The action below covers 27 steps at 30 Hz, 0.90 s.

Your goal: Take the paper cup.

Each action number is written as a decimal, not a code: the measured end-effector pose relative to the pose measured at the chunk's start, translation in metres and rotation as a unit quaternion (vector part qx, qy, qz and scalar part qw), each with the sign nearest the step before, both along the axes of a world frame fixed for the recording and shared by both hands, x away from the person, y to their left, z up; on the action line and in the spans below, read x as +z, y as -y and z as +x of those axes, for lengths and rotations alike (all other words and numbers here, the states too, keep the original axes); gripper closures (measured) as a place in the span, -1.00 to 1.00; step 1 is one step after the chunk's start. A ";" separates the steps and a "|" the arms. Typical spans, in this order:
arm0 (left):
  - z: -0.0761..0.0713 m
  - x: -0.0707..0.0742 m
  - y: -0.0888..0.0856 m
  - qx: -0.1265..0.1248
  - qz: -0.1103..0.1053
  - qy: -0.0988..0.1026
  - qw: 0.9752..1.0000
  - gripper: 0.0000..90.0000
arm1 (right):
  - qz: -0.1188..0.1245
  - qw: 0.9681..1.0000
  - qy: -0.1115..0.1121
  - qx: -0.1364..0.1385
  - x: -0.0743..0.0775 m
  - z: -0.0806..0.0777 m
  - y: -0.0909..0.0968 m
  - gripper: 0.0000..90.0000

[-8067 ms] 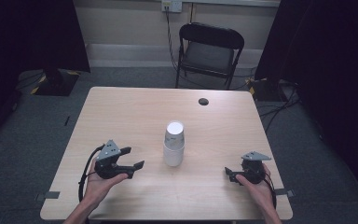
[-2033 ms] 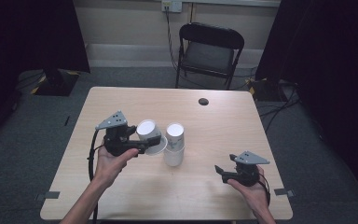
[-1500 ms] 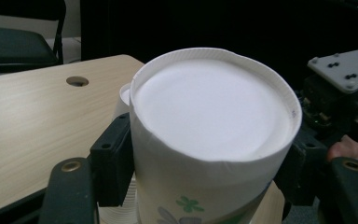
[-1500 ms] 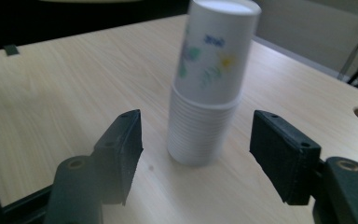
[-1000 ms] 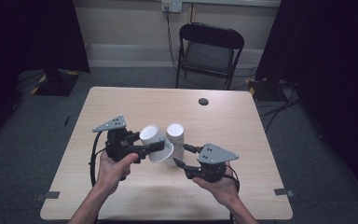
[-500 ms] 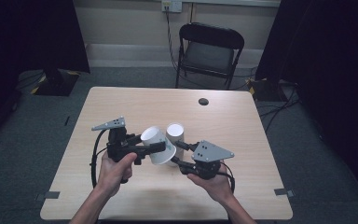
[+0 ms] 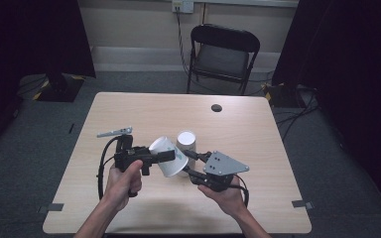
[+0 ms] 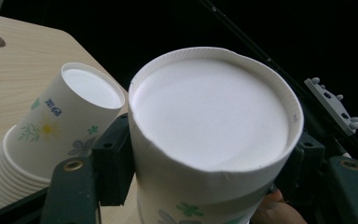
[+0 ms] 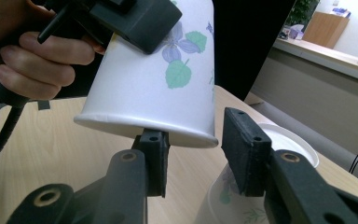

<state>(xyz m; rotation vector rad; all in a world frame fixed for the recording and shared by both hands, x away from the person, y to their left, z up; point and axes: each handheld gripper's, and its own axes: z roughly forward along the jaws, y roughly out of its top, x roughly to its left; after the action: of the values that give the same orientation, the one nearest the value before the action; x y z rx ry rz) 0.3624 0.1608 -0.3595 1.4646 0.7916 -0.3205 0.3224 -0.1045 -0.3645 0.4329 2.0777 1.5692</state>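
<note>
A white paper cup [image 7: 174, 166] with a flower print is off the table, tilted, its base toward the left gripper view. My left gripper [image 7: 167, 156] is shut on its sides; both pads press the cup [image 8: 209, 116]. An upside-down stack of the same cups [image 7: 185, 140] stands on the table just behind it, seen as the stack [image 8: 60, 126] at the left. My right gripper [image 7: 188, 163] is open at the held cup's mouth. In the right gripper view the cup [image 9: 158, 74] has its rim edge over the gap of my right gripper [image 9: 198, 154], with the stack [image 9: 223, 196] behind.
The light wooden table [image 7: 278, 198] has a small dark round hole [image 7: 217, 107] near its far edge. A black folding chair [image 7: 223, 49] stands beyond the table. Cables trail from both grippers toward the person's forearms.
My left gripper took a cup from the stack, lifted and tilted it. My right gripper came in from the table's right side to the cup's mouth.
</note>
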 end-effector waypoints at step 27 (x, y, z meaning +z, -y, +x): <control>0.002 -0.004 0.006 -0.025 -0.012 -0.017 0.999 -0.35 | 0.012 0.999 0.040 -0.019 -0.001 -0.001 0.005 0.88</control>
<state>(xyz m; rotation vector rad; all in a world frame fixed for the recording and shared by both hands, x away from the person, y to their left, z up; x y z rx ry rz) 0.3642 0.1545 -0.3636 1.4624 0.7758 -0.3920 0.3219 -0.1099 -0.3659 0.4107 1.9811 1.5660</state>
